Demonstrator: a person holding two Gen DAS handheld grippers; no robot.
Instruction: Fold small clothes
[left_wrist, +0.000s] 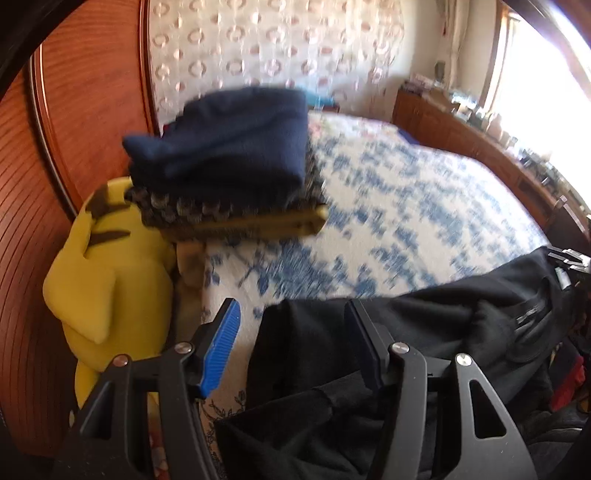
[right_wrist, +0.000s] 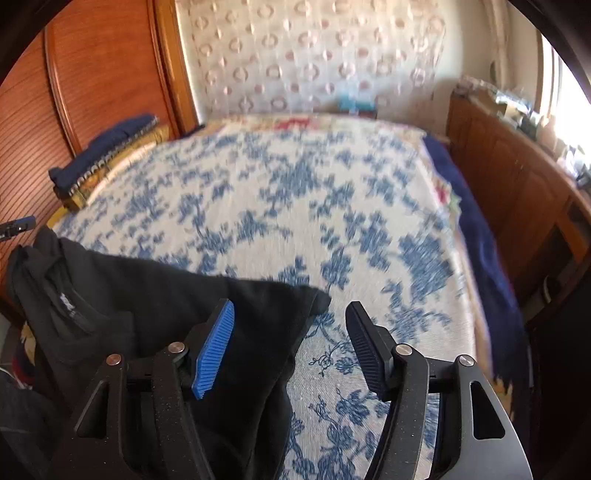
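Home bedroom, bed (right_wrist: 295, 229) with blue floral bedspread, wooden wardrobe (left_wrist: 74, 110), patterned wallpaper (right_wrist: 314, 55), cluttered wooden dresser (right_wrist: 517, 177)

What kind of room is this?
Most likely a bedroom: a big bed with a blue flowered cover, a wooden wardrobe beside it, and folded clothes stacked on the bed.

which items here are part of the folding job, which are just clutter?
Job:
- black garment
- stack of folded clothes
- left gripper, open
- right gripper, open

Clutter:
- yellow plush toy
- wooden dresser
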